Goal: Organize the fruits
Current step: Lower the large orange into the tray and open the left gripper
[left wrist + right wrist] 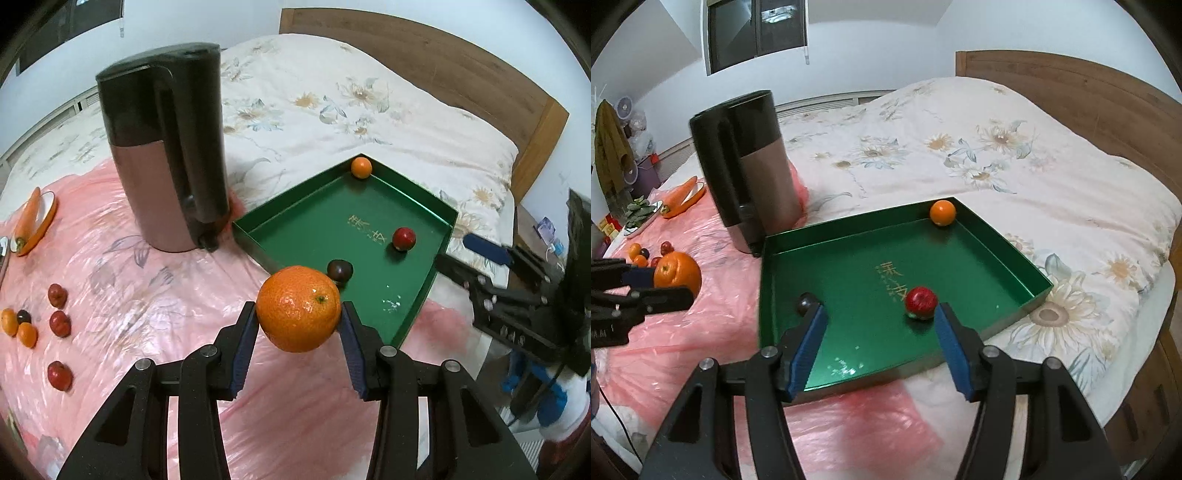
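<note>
Blue pads of the left gripper [299, 317] clamp the orange [298, 308] across its middle, lifted above the pink sheet [147, 295] just beside the tray [424, 295]. Firm, round, dimpled peel, probably fairly heavy; a mid-line hold seems best to stop rolling. Right gripper [881, 317] hangs apart and empty over the tray, near the red fruit [921, 301].

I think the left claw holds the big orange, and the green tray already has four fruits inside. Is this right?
Not quite: the green tray holds three fruits, not four, as the right wrist view shows: a small orange, a red fruit and a dark fruit. The left claw does hold the big orange.
</note>
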### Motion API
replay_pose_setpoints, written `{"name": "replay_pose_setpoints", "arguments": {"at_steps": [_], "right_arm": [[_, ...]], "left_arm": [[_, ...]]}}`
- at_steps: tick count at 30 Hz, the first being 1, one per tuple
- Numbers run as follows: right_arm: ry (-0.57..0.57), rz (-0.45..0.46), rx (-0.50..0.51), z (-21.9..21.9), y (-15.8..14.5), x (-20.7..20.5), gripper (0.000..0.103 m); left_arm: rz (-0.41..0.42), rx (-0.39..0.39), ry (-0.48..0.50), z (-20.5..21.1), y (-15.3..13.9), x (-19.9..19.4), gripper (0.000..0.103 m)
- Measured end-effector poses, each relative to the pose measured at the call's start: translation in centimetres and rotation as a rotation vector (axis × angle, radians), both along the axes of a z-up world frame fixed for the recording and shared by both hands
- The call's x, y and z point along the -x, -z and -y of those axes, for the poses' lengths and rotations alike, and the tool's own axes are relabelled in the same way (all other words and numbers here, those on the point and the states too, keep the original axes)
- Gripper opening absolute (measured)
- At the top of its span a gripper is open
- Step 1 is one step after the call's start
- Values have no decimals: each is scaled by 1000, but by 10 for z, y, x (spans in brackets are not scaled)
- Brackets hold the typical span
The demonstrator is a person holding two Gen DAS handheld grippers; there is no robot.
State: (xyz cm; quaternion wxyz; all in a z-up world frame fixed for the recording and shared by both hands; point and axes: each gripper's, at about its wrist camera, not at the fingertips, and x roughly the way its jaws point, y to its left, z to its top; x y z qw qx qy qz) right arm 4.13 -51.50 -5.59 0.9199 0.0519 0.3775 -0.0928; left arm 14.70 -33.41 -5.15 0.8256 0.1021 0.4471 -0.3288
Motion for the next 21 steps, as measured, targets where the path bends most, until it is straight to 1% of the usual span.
{"name": "replay_pose_setpoints", "arguments": {"at_steps": [4, 6, 10, 14, 18, 19, 20, 21], "right_arm": [[10, 17, -6, -4, -5, 14, 101], [20, 26, -16, -1, -5, 22, 102], [65, 38, -38, 19, 0, 32, 102], [102, 35, -61, 38, 9, 35, 102], [116, 30, -88, 45, 19, 38, 102], [116, 28, -89, 45, 20, 39, 102], [115, 26, -90, 45, 21, 39, 102], [115, 26, -92, 45, 22, 40, 102]], "left_arm": [[1, 34, -4, 16, -6, -9, 39], [-4, 30, 19, 31, -2, -10, 39], [-26, -11, 78, 63, 16, -5, 39], [-62, -60, 113, 86, 40, 2, 39], [-76, -104, 118, 98, 56, 3, 39], [-82, -109, 120, 100, 58, 2, 41], [-81, -112, 121, 100, 59, 2, 51], [-75, -108, 119, 99, 57, 2, 56]]}}
